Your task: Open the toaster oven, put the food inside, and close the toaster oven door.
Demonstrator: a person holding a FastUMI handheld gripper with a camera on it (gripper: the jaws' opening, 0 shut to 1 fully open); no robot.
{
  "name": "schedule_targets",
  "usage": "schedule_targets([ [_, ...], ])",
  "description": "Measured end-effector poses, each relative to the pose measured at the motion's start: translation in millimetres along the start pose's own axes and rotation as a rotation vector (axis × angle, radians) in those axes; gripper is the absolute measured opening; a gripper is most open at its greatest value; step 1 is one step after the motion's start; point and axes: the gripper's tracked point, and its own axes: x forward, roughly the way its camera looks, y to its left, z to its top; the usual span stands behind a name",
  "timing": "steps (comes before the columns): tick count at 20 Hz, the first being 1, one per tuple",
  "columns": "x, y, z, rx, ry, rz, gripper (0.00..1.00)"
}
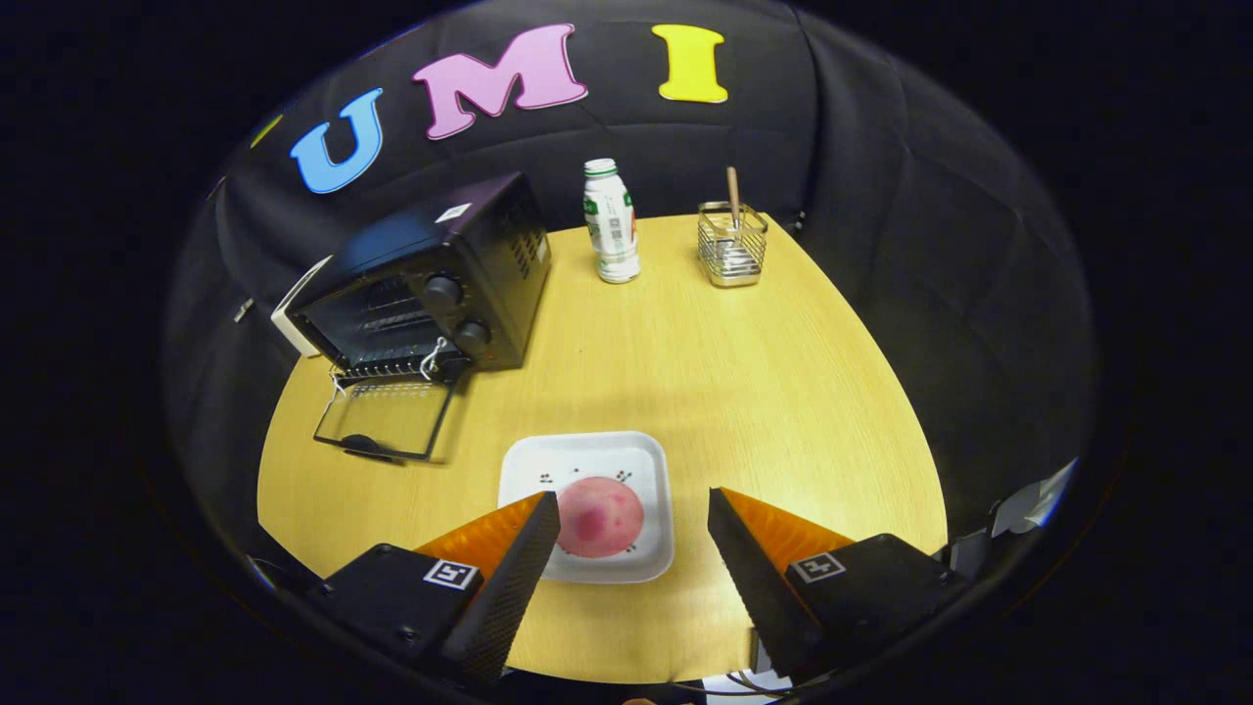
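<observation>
The gripper (634, 519) is released, its two fingers (519, 568) spread wide and holding nothing; between their tips, nearer the left finger, lies the food (599, 517), a round pink bun with darker red spots, on a square white plate (641, 460); being round, the bun shows no long axis. Beyond the fingers and off to the left stands the black toaster oven (440, 274); its front faces the near left, its door (387, 416) is dropped flat onto the table (764, 382), and two knobs sit at its right side. The table is pale wood; at its far edge stand a white bottle (611, 223) and a wire holder (732, 245) with a stick upright in it; black cloth walls close the booth.
</observation>
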Motion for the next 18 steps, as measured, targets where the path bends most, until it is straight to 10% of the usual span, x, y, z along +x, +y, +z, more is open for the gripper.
schedule_targets([
  [12,77.5,-32.2,-44.6,-0.102,0.253,0.08,0.97],
  [18,89.7,-36.2,-50.0,-0.1,0.277,0.085,0.67],
])
